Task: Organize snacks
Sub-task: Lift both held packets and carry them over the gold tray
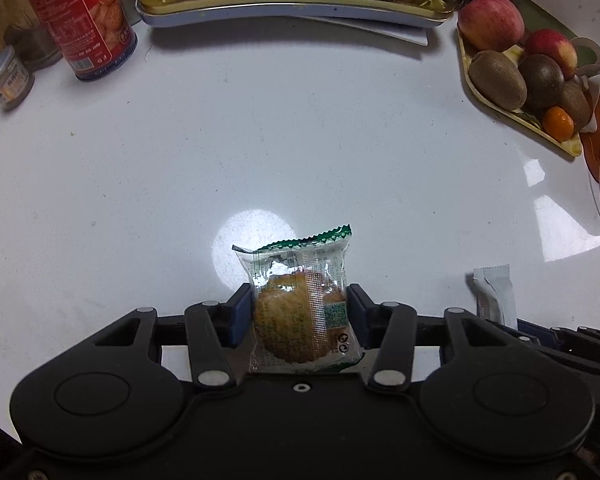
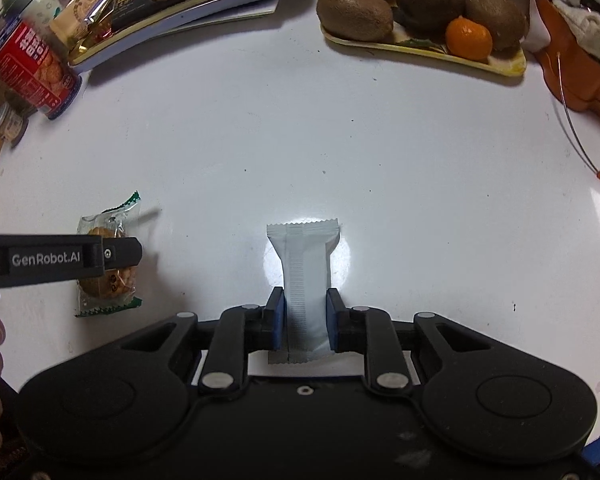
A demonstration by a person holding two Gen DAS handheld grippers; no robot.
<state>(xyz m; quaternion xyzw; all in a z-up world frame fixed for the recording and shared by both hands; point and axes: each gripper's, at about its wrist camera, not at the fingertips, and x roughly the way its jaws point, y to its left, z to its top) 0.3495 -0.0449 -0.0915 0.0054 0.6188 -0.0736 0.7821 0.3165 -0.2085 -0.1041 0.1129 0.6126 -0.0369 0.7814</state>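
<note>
1. Left hand-held gripper (image 1: pixel 300 312) stands about half open around the biscuit packet (image 1: pixel 302 304), low in the middle of the left wrist view; both blue pads (image 1: pixel 240 316) sit against the packet's sides, so I judge it gripped.
2. My right hand-held gripper (image 2: pixel 302 318) is almost fully closed on the white sachet (image 2: pixel 303 280), low centre in the right wrist view, its pads pinching the narrow middle.
3. Both packets lie on or just above the white surface (image 1: pixel 300 140); I cannot tell whether they are lifted.
4. I judge the biscuit packet light, with a slippery film and a brittle round biscuit inside, so I hold it across its sides with gentle pressure.
5. The sachet looks light and soft and creases easily; its waist is the best place to grip.
6. The snack tray (image 1: pixel 292 4) sits along the top edge of the left wrist view, the likely destination, well apart from both packets.
</note>
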